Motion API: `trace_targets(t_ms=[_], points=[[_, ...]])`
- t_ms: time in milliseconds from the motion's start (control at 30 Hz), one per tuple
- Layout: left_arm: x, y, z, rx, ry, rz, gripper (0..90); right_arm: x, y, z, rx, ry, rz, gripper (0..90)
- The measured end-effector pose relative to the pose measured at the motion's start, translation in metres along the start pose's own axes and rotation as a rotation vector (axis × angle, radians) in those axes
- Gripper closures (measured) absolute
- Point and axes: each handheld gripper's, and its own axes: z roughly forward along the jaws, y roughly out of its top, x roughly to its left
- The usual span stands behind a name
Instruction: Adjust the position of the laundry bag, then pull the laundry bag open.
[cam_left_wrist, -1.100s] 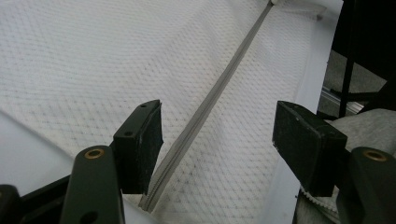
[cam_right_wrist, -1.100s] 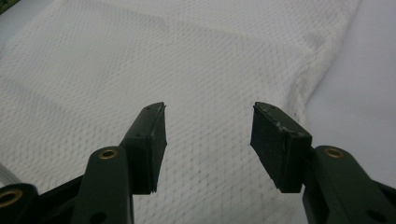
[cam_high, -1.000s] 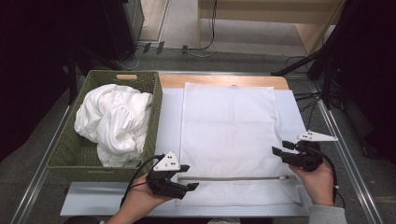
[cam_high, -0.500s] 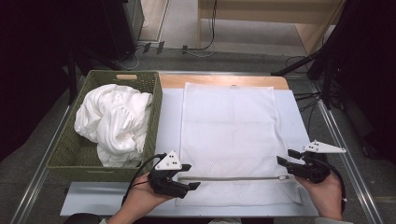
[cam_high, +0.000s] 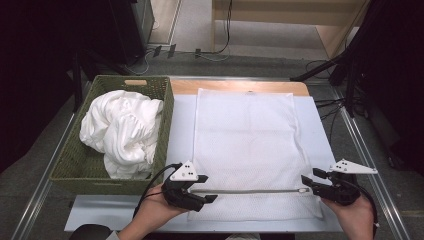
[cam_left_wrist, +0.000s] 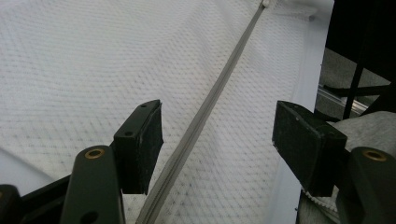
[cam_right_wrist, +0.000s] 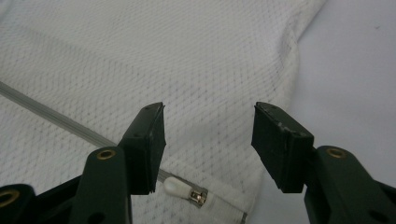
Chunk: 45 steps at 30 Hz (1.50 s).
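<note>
A white mesh laundry bag (cam_high: 245, 145) lies flat on the table, with a grey zipper (cam_high: 250, 190) running across it near the front edge. My left gripper (cam_high: 207, 188) is open at the zipper's left end, and the zipper (cam_left_wrist: 205, 112) runs between its jaws over the mesh (cam_left_wrist: 93, 56). My right gripper (cam_high: 310, 177) is open at the zipper's right end. Its jaws have just closed a little, with only mesh (cam_right_wrist: 187, 56) beneath the right gripper (cam_right_wrist: 209, 123). The white zipper pull (cam_right_wrist: 180, 189) lies just inside the left jaw, untouched.
A green woven basket (cam_high: 165, 130) stands at the left, holding crumpled white laundry (cam_high: 122, 130). The bag rests on a pale blue tabletop (cam_high: 320, 125) with a wooden strip (cam_high: 185, 87) at its far edge. Metal rails border the table's sides.
My right gripper has moved toward the front edge and slightly right, down to the zipper's right end. The left gripper has stayed put.
</note>
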Motion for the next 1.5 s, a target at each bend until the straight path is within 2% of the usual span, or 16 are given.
trace_targets(t_ms=[300, 600, 767, 933, 1067, 1133, 1267, 1433, 1500], points=[[-0.001, 0.003, 0.005, 0.006, -0.018, 0.011, 33.8, -0.002, -0.015, -0.009, 0.026, -0.008, 0.029, 49.8], [-0.001, 0.004, 0.006, 0.003, -0.023, 0.015, 33.8, -0.006, -0.021, -0.010, 0.050, -0.016, 0.042, 51.9], [-0.001, 0.004, 0.006, 0.007, -0.024, 0.019, 33.8, -0.013, -0.026, -0.008, 0.068, -0.025, 0.079, 53.7], [-0.001, 0.005, 0.007, 0.007, -0.025, 0.020, 33.8, -0.020, -0.031, -0.003, 0.087, -0.034, 0.081, 56.0], [-0.002, 0.005, 0.009, 0.008, -0.028, 0.024, 33.8, -0.021, -0.034, 0.001, 0.108, -0.018, 0.078, 58.0], [-0.002, 0.005, 0.008, 0.010, -0.028, 0.022, 33.8, -0.019, -0.034, 0.004, 0.132, -0.014, 0.067, 59.8], [-0.001, 0.005, 0.008, 0.012, -0.026, 0.022, 33.8, -0.016, -0.034, 0.005, 0.136, -0.015, 0.052, 61.3], [-0.002, 0.006, 0.008, 0.018, -0.028, 0.023, 33.8, -0.013, -0.033, 0.007, 0.145, -0.038, 0.040, 64.9], [-0.002, 0.006, 0.009, 0.016, -0.034, 0.008, 33.9, -0.013, -0.033, 0.007, 0.147, -0.038, 0.036, 66.0]])
